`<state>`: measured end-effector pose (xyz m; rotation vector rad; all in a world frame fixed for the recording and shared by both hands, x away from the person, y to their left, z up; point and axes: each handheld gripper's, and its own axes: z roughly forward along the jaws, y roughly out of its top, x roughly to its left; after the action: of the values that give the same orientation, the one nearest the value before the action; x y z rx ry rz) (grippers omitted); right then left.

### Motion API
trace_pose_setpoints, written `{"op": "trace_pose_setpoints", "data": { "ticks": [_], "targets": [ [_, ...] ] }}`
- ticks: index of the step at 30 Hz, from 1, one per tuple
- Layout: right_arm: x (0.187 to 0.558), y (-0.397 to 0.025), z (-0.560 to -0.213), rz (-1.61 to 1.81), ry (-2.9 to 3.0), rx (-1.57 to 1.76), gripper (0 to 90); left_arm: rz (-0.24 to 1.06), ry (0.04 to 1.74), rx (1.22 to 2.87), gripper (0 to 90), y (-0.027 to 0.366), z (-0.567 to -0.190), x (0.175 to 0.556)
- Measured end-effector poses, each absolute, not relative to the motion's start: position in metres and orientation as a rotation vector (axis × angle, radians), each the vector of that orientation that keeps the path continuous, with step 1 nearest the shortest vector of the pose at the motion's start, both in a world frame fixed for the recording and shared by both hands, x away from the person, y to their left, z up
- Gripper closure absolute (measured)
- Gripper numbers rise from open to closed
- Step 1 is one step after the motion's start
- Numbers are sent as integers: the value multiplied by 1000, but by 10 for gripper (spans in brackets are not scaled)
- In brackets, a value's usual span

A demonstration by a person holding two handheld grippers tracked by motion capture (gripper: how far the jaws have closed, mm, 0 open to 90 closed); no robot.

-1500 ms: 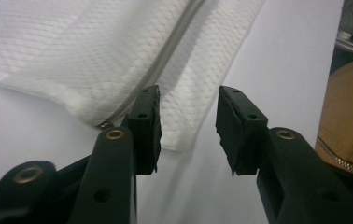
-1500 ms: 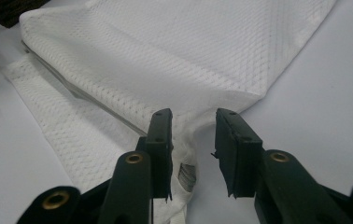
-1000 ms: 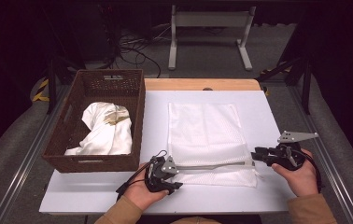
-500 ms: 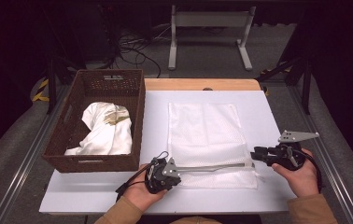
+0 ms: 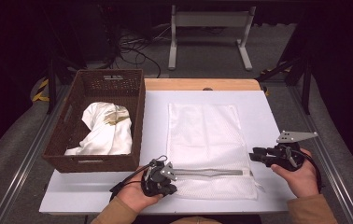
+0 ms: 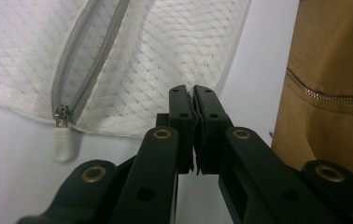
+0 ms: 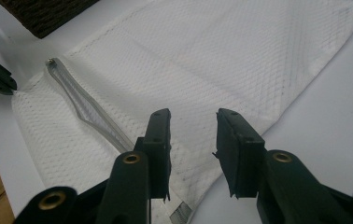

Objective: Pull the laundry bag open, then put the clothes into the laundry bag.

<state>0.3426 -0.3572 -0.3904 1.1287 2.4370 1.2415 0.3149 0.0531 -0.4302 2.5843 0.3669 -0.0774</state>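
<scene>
A white mesh laundry bag point(image 5: 202, 135) lies flat on the white table point(image 5: 153, 116), with its grey zipper point(image 5: 207, 172) running along the near edge. My left gripper point(image 5: 173, 185) sits at the bag's near left corner. In the left gripper view its jaws point(image 6: 193, 91) are pressed together on the bag's point(image 6: 156, 56) edge, and the white zipper pull point(image 6: 63, 140) lies just to their left. My right gripper point(image 5: 253, 156) hovers open at the bag's near right side. In the right gripper view its fingers point(image 7: 191, 121) straddle mesh point(image 7: 212, 60) beside the zipper point(image 7: 86, 112).
A brown wicker basket point(image 5: 95, 163) stands on the table's left side with a crumpled white garment point(image 5: 107, 128) in it. A wooden strip point(image 5: 198, 84) borders the far edge. A tan jacket point(image 6: 333, 70) is close behind the left gripper.
My left gripper has slid slightly left and toward the near edge at the bag's corner. The right gripper has edged a little to the left.
</scene>
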Motion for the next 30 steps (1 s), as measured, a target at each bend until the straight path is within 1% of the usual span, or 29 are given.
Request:
{"op": "trace_pose_setpoints", "data": {
  "ticks": [3,6,9,11,15,19,25,30],
  "targets": [
    [342,-356,-391,1238,2442,1130,655,-80,361,2558,829,53,-429,314],
    [343,-355,-390,1242,2444,1122,653,-55,369,2500,751,54,-423,312],
    [342,-353,-390,1240,2450,1114,652,-15,371,2432,701,55,-417,313],
    [342,-351,-389,1238,2455,1106,648,10,382,2390,683,56,-414,313],
    [341,-348,-388,1237,2455,1094,633,65,413,2305,610,60,-411,317],
    [341,-344,-389,1238,2458,1083,604,93,464,2218,600,66,-412,324],
    [342,-335,-390,1243,2468,1056,525,137,529,2168,584,73,-412,328],
    [343,-326,-391,1240,2484,1018,477,162,588,2144,576,77,-413,331]
  ]
}}
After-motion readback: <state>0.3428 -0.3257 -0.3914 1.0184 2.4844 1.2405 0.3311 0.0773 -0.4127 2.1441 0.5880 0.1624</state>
